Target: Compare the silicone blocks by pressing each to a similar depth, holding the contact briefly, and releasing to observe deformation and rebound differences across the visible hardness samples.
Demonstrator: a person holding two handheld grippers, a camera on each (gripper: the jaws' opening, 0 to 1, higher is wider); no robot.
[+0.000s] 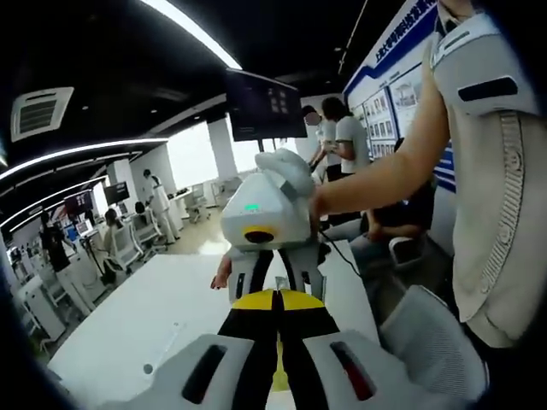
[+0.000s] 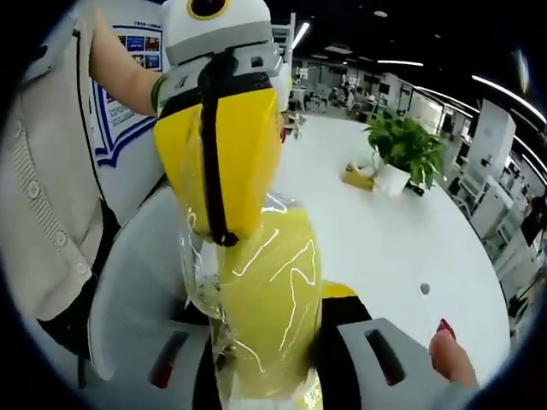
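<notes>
Two grippers meet on one wrapped sample above the round white table [image 2: 402,222].

The yellow silicone block in clear crinkled film [image 2: 265,316] sits at 6 o'clock in the right gripper view, pinched by the right gripper [image 2: 273,376]; the left gripper [image 2: 224,231], its yellow pads pressed together, bears on its top from 12 o'clock, apparently so one holds while the other presses.

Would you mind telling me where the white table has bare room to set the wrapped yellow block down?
The white table is bare between the potted plant and the small round hole. The left gripper view shows another bare stretch. It is crowded where both grippers meet on the wrapped yellow block.
</notes>
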